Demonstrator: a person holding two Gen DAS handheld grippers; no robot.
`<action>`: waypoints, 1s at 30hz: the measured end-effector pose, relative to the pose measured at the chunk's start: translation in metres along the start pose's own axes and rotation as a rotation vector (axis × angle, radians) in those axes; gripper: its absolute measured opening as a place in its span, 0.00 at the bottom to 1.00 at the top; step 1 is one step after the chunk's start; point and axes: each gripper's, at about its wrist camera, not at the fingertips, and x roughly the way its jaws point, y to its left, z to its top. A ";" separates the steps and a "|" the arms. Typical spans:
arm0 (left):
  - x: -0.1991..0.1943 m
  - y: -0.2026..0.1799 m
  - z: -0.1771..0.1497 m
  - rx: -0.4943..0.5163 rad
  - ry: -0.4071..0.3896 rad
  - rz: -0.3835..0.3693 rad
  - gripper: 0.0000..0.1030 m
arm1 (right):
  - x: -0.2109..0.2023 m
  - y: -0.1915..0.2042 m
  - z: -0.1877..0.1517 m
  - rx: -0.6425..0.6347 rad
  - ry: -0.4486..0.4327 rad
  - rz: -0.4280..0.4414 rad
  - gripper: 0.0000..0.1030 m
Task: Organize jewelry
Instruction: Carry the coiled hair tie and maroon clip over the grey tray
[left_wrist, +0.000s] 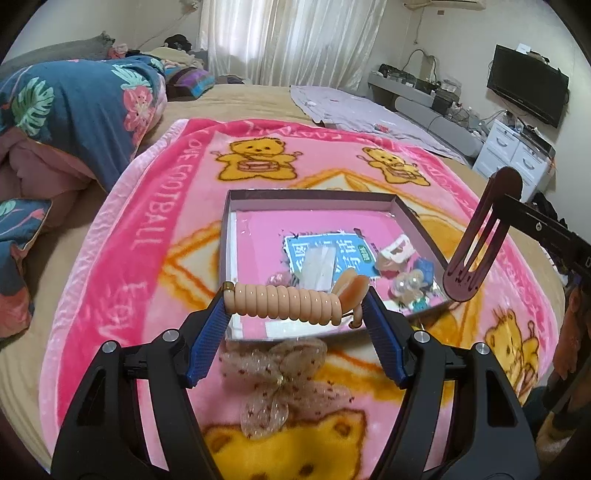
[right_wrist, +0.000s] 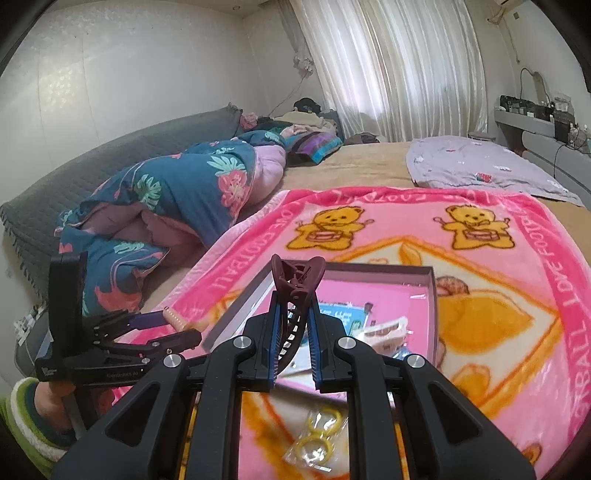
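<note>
The left gripper (left_wrist: 295, 306) holds a peach coil hair tie (left_wrist: 284, 302) stretched crosswise between its blue pads, the jaws standing wide with the coil braced across the gap. The right gripper (right_wrist: 293, 325) is clamped tight on a dark red hair claw (right_wrist: 297, 277), whose prongs stick up beyond the fingertips. Both pieces hang in the air above the near edge of the shallow box (left_wrist: 236, 199), which lies just ahead of both tongs on the pink bear blanket (left_wrist: 147, 229).

The box already holds a blue card (left_wrist: 317, 251) and a cluster of small trinkets (left_wrist: 406, 284) toward the right tong's side — the far and left parts of its floor look free. A beige mesh bow (left_wrist: 280, 384) lies on the blanket just under the left tong, outside the box, and a packet of yellow rings (right_wrist: 317, 432) lies beneath the right tong.

The step in hand looks like carrying both pieces into the box. To do it well, each tong should clear the near wall before lowering and aim for bare floor rather than the trinket pile. The coil is springy, so it may jump when released — best let go low, close to the floor. The claw is better laid on its side than dropped.
</note>
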 end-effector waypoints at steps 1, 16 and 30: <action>0.002 -0.001 0.002 0.000 0.001 -0.001 0.61 | 0.001 -0.001 0.002 0.000 -0.002 -0.001 0.12; 0.051 -0.030 0.024 0.033 0.045 -0.017 0.61 | 0.022 -0.057 0.029 0.031 -0.026 -0.071 0.12; 0.100 -0.048 0.005 0.066 0.129 0.000 0.61 | 0.059 -0.097 0.006 0.104 0.044 -0.096 0.12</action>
